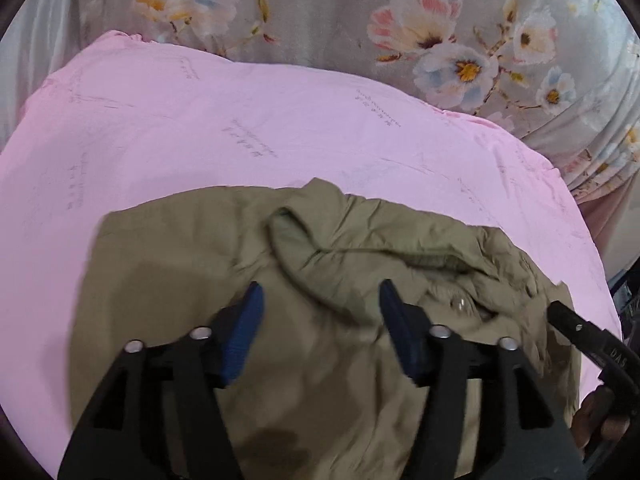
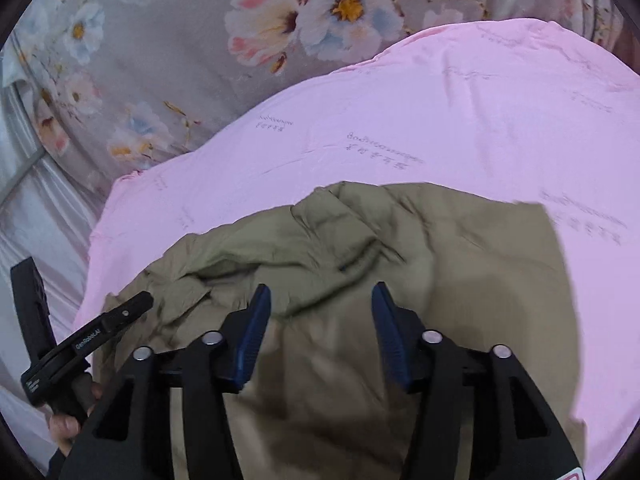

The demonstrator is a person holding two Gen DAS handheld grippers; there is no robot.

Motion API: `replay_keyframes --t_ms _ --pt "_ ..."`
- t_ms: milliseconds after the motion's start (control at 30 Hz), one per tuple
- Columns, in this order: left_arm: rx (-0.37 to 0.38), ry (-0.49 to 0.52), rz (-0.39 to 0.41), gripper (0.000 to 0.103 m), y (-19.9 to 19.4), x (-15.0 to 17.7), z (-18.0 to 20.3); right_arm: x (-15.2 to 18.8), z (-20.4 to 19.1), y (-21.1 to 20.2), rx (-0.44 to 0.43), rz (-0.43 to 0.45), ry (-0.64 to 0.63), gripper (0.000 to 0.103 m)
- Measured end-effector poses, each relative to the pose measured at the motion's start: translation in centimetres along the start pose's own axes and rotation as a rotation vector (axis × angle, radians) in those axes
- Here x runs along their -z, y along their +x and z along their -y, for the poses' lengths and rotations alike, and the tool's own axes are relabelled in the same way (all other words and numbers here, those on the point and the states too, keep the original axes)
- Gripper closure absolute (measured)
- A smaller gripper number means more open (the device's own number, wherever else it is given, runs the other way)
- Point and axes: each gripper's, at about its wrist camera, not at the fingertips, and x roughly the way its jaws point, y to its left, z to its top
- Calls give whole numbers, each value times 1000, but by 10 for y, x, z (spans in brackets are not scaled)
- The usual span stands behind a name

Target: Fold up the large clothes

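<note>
Olive-green garment (image 1: 320,320) lies bunched on the pink sheet (image 1: 200,120), rumpled at the collar end. Left tongs (image 1: 320,320) and right tongs (image 2: 320,328) both hover spread above it, nothing pinched. Best bet now: find a clean hem, pinch two corners evenly, carry flat. Plenty of bare sheet beyond; floral bedding (image 1: 360,0) marks the far edge.

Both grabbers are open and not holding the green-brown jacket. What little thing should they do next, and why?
Probably lower the left gripper and the right gripper to pinch the near edge of the olive jacket. Both are open and empty above it, and it lies only loosely bunched on the pink sheet, its collar area rumpled, so another fold seems due.
</note>
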Motion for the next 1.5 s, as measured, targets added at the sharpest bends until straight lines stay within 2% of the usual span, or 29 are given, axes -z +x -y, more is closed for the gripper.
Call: replay_keyframes --t_ms 67,133,267,333,400,500,600,767,833,900,1000,1033,1067,1100,1167,1200,1300,1400,1500 --pt "-6 22 2 27 -39 21 -21 25 27 -48 29 -11 -4 45" --pt "-29 13 -40 25 -75 49 -51 51 57 -91 46 -28 22 41" --pt "-50 -124 -203 24 -120 115 -115 111 111 -156 31 -130 130 37" --pt "-58 -188 -245 24 -132 143 -134 140 124 -175 -20 -181 166 36" --pt "0 -272 -265 24 -150 172 -147 173 130 -189 -101 -234 194 36" --pt "45 -313 -268 24 -173 194 -149 208 129 -197 -151 -297 183 36" --pt "91 -334 -284 24 -185 210 -143 232 120 -214 -201 -274 151 36" --pt "121 -330 -286 21 -195 225 -124 254 101 -212 -321 -321 163 36" --pt "151 -324 -295 17 -194 230 -116 263 87 -205 -328 -347 126 35" --pt "146 -301 -289 11 -191 233 -106 269 78 -196 -330 -356 113 35" --pt "145 -293 -273 12 -190 234 -97 269 76 -193 -356 -323 150 37" --pt "160 -296 -266 15 -190 233 -95 267 75 -195 -367 -309 154 41" --pt "163 -292 -266 30 -190 232 -92 266 73 -198 -376 -293 149 56" --pt "162 -278 -270 54 -190 232 -90 266 72 -200 -380 -281 143 71" --pt "136 -264 -282 72 -190 230 -89 261 67 -208 -401 -249 123 82" --pt "149 -268 -278 83 -194 228 -90 258 65 -211 -412 -236 108 86" --pt "198 -277 -233 93 -216 219 -90 246 54 -227 -440 -228 19 89" --pt "251 -255 -179 95 -247 205 -82 233 46 -247 -468 -223 -65 90" --pt "301 -206 -72 95 -288 187 -67 212 38 -279 -548 -151 -120 90"
